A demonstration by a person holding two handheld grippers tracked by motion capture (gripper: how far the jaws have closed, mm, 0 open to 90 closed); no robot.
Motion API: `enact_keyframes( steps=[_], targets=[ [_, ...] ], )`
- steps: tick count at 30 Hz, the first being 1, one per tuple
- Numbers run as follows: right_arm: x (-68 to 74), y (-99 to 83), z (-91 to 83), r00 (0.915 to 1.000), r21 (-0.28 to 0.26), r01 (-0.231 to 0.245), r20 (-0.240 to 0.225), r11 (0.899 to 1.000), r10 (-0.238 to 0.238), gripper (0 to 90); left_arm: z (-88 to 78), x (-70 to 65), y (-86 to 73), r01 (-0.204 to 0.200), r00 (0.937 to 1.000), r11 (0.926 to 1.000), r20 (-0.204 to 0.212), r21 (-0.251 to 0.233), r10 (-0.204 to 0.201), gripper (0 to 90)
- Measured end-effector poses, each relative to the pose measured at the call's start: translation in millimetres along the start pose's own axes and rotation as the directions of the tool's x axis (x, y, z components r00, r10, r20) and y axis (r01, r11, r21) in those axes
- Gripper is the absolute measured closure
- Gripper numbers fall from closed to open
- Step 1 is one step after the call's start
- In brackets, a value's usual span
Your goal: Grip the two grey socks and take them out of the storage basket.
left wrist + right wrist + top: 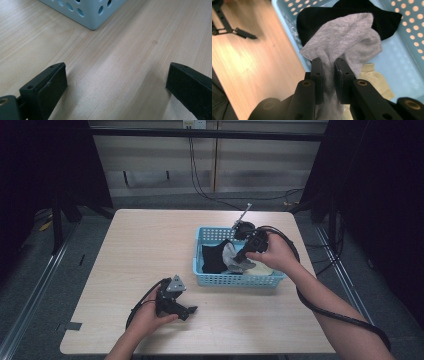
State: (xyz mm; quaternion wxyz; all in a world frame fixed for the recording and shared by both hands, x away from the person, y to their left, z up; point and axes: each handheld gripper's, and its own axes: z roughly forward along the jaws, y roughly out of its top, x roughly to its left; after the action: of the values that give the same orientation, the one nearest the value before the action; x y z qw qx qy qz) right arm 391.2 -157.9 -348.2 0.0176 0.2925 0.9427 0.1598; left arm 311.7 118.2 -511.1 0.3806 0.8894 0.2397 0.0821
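Left gripper (pixel 191 310): fingers spread, idle on worktop (pixel 150 245). Right gripper (pixel 328 65): fingers pinched grey sock (pixel 347 40) over blue basket (pixel 210 279), above black sock (pixel 317 17). Step, as judged: lifting out. Next: clear basket rim, carry to worktop.

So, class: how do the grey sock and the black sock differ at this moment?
The grey sock is pinched between the right gripper's shut jaws; the black sock is not gripped. The grey sock is bunched and lies over the black sock, which lies flatter. Both are over the blue basket.
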Motion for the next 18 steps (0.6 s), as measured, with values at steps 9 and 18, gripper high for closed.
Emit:
enact_keyframes(
  steps=[9,18],
  targets=[
    [18.1,-6.8,-9.2,0.999,-0.02,0.044,-0.006,0.999,-0.044,79.1,0.0,0.0,0.0,0.0,1.0,1.0,0.0,0.0,0.0,2.8],
    [39.2,-19.2,-18.5,0.9943,-0.038,0.106,-0.01,0.994,-0.106,79.0,-0.3,0.3,0.1,-0.006,1.0,1.0,0.001,0.006,0.006,2.8]
  ],
)
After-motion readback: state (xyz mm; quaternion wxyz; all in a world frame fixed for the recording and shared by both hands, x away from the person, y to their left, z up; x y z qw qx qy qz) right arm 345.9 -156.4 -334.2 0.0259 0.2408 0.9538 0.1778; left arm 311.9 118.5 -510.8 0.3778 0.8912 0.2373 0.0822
